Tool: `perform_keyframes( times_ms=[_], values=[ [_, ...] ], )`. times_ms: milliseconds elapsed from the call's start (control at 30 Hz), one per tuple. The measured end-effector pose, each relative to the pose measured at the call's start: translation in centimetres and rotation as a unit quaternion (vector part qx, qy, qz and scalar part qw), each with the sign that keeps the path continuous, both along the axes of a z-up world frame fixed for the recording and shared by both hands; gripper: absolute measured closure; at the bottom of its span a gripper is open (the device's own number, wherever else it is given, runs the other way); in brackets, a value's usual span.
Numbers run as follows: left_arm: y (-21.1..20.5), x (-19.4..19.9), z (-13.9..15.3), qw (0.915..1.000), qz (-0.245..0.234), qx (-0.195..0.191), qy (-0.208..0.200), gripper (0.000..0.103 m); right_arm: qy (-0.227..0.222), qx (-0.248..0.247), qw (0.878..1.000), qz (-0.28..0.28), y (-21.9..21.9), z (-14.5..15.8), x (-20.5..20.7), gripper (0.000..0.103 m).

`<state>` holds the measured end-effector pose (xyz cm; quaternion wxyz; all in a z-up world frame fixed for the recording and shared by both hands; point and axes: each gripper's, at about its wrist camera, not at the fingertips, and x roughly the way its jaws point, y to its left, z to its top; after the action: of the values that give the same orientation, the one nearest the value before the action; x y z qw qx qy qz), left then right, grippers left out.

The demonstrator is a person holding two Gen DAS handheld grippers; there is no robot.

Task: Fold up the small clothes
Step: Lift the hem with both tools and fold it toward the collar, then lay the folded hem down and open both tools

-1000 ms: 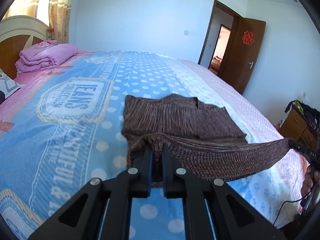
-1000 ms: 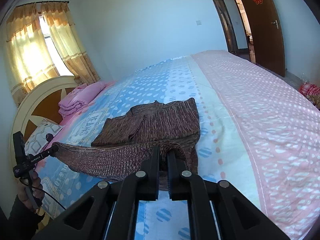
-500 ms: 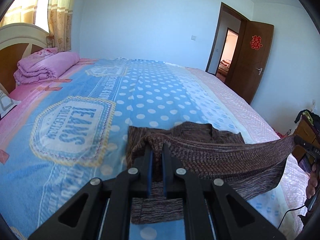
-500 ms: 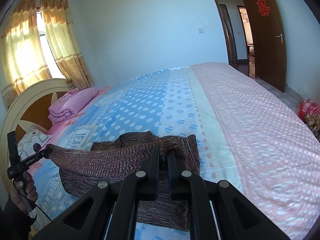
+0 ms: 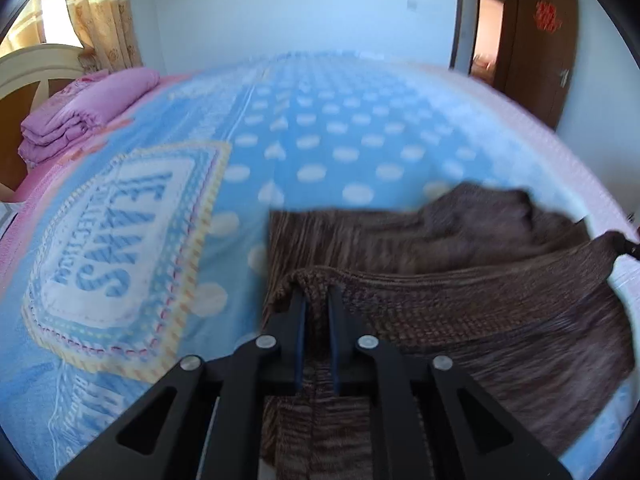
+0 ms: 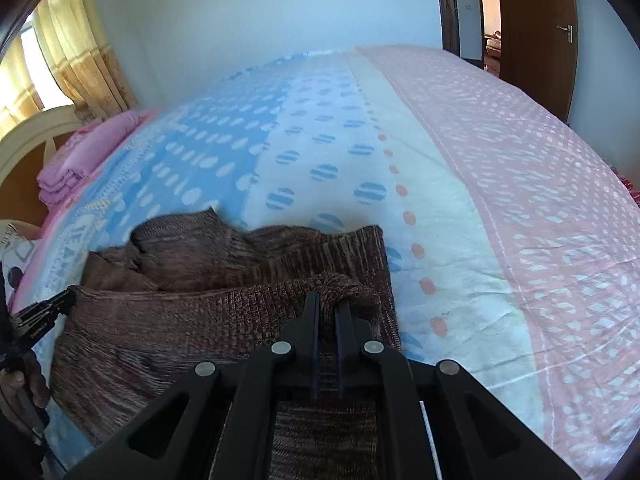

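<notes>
Bright window daylight, motion blur, fisheye edges.

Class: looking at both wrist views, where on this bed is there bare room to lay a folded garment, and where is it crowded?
Free: the blue dotted bedspread beyond the brown sweater, and the pink strip toward the door. Crowded: near the headboard, where folded pink bedding sits, and under the sweater.

1. A wide bed (image 6: 500,208) is covered by a printed blanket (image 5: 304,128) with blue dotted, white and pink dotted bands
2. A brown knitted garment (image 6: 256,260) is spread on the blanket near its front edge, with its near hem raised off the cover
3. A folded pink quilt (image 5: 88,112) is laid on the bed beside the headboard (image 5: 36,64)
4. A patterned pillow (image 6: 18,246) is seen below the quilt
</notes>
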<state>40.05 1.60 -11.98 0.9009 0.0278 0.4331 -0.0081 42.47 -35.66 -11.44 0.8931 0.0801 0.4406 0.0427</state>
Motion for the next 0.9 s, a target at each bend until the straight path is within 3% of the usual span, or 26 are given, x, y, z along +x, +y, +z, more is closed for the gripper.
perform_keyframes(
  times_ms=[33, 100, 133, 167, 233, 267, 333, 367, 433, 500, 567, 700, 767, 900],
  values=[
    [0.0, 0.1, -0.5, 0.9998, 0.012, 0.014, 0.008, 0.087, 0.002, -0.005, 1.000, -0.001, 0.0, -0.4, 0.1, 0.091],
    [0.6, -0.9, -0.4, 0.9999, 0.015, 0.006, 0.005, 0.073, 0.003, -0.030, 1.000, 0.009, 0.6, -0.5, -0.5, 0.059],
    [0.6, -1.7, 0.0, 0.9999, 0.013, 0.010, -0.003, 0.057, 0.002, -0.045, 0.999, 0.021, 1.0, -0.4, -1.0, 0.051],
    [0.5, -2.5, 0.4, 0.9998, 0.008, 0.017, -0.012, 0.036, -0.001, -0.064, 0.997, 0.034, 1.5, -0.3, -1.6, 0.043],
    [0.1, -4.4, 1.1, 0.9985, -0.013, 0.035, -0.039, 0.012, -0.010, -0.123, 0.991, 0.061, 2.9, -0.4, -2.5, 0.041],
    [-0.6, -5.2, 1.1, 0.9966, -0.030, 0.060, -0.049, 0.007, -0.011, -0.148, 0.987, 0.067, 3.3, -0.6, -2.6, 0.041],
    [-1.9, -5.6, 0.6, 0.9916, -0.059, 0.103, -0.050, 0.007, -0.007, -0.193, 0.977, 0.086, 4.4, -1.2, -2.3, 0.041],
    [-2.8, -5.5, 0.0, 0.9858, -0.071, 0.143, -0.051, 0.007, -0.007, -0.212, 0.973, 0.091, 4.8, -1.4, -2.0, 0.041],
    [-4.0, -4.7, -0.7, 0.9736, -0.075, 0.205, -0.068, 0.007, -0.013, -0.234, 0.968, 0.093, 5.2, -1.2, -1.4, 0.041],
    [-4.5, -3.8, -0.7, 0.9666, -0.076, 0.230, -0.084, 0.007, -0.012, -0.244, 0.966, 0.089, 5.4, -0.9, -0.4, 0.041],
    [-4.7, -2.1, -0.6, 0.9538, -0.052, 0.278, -0.102, 0.006, -0.017, -0.251, 0.965, 0.079, 5.3, -0.3, 1.1, 0.041],
    [-3.3, 2.1, 1.1, 0.9537, -0.007, 0.281, -0.105, 0.006, -0.041, -0.262, 0.964, 0.026, 4.2, 1.8, 4.1, 0.041],
    [-2.4, 3.6, 1.6, 0.9550, 0.014, 0.280, -0.097, 0.006, -0.049, -0.242, 0.969, -0.011, 2.8, 2.9, 5.1, 0.041],
    [0.1, 4.8, 2.6, 0.9669, 0.038, 0.243, -0.068, 0.006, -0.045, -0.208, 0.977, -0.013, 1.8, 3.4, 3.8, 0.041]
  ],
)
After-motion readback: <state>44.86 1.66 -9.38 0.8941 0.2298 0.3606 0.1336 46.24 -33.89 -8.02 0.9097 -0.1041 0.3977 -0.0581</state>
